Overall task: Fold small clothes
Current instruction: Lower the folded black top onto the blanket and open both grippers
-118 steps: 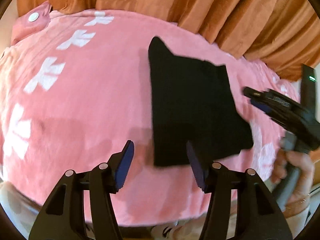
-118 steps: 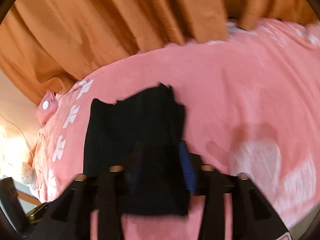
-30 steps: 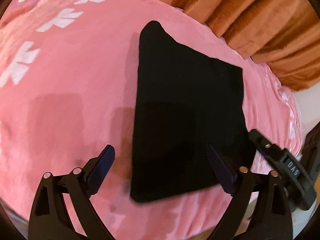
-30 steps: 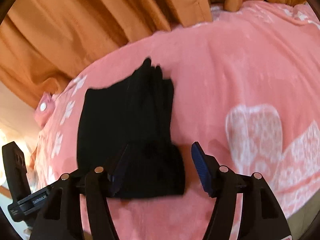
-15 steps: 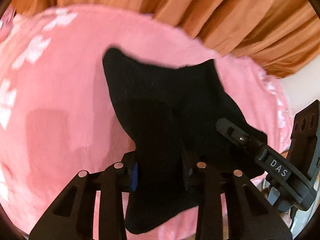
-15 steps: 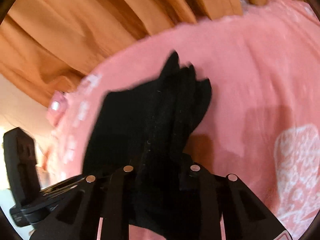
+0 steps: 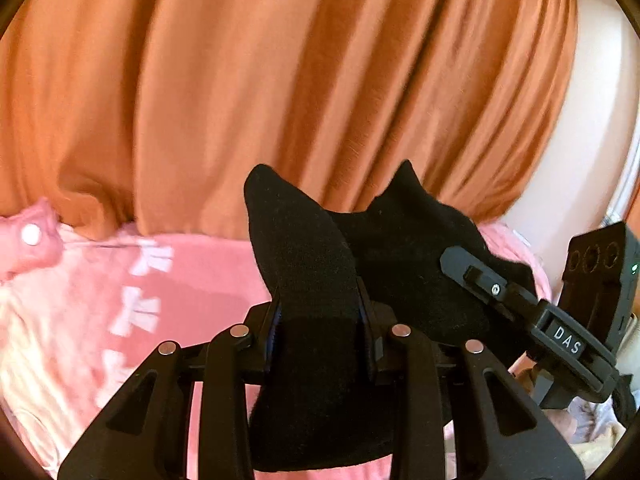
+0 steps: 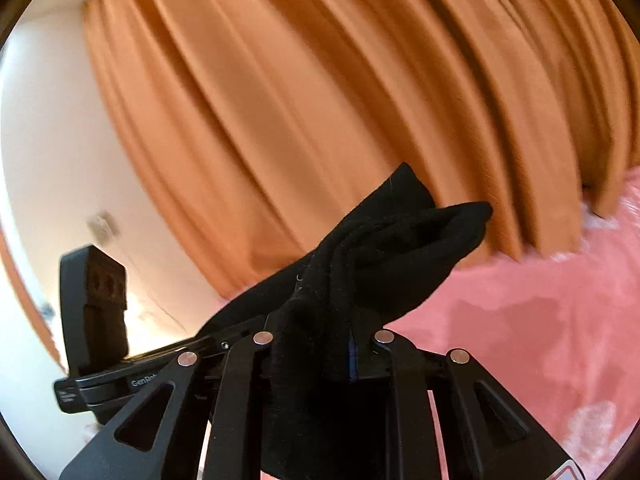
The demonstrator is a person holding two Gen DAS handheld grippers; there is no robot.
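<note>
Your left hand-held gripper point(image 7: 320, 320) is clenched on a small black knitted garment point(image 7: 308, 264); its two black fingers press in on the fabric at the lower centre of the left wrist view, and a rounded corner of the cloth stands up above them against the pleated orange curtain point(image 7: 280, 80). The rest of the garment runs toward the right of the frame, where your right hand-held gripper point(image 7: 472, 276) crosses it.

In the right wrist view, the right hand-held gripper point(image 8: 320, 344) is likewise clamped on the black garment point(image 8: 384, 256), which bunches between its fingers at the lower centre and stretches off to the lower left toward the left hand-held gripper point(image 8: 224, 344).

The garment hangs lifted between the two, above the pink fleece blanket point(image 7: 208, 276) with white bow prints, which fills the lower left of the left view.
</note>
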